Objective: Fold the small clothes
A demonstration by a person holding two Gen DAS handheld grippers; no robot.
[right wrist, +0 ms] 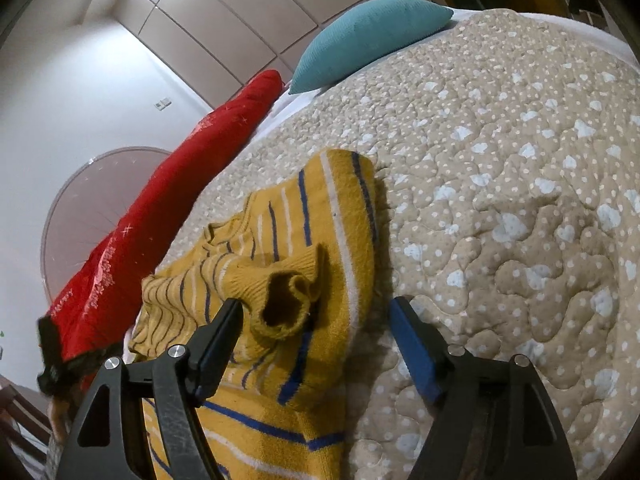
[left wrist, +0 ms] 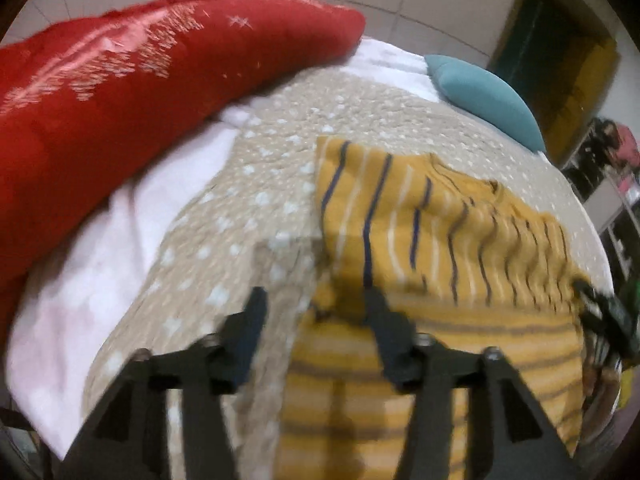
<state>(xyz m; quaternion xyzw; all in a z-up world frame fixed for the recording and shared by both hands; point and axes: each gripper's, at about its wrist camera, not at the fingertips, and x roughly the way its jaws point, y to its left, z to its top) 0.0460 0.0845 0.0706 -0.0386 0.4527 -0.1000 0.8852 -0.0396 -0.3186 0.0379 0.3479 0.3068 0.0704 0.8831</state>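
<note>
Midway, by the look of it, a small mustard-yellow striped sweater is being folded on a quilted, spotted bedspread: one sleeve is lying doubled back over the body, its ribbed cuff resting just ahead of the right gripper and between its fingertips, though no contact can be made out. That gripper is being held wide open, nothing clamped, its left finger above the knit and its blue-padded right finger above bare quilt just past the garment's edge. In the left wrist view the left gripper is likewise being held spread and empty, one finger over the quilt, the other over the sweater's near edge; motion blur is hiding whether cloth is being touched. Further folds are judged to be outstanding, since the body is still lying long and rumpled. Beyond the fingers, a red pillow and a teal cushion are being left untouched.
</note>
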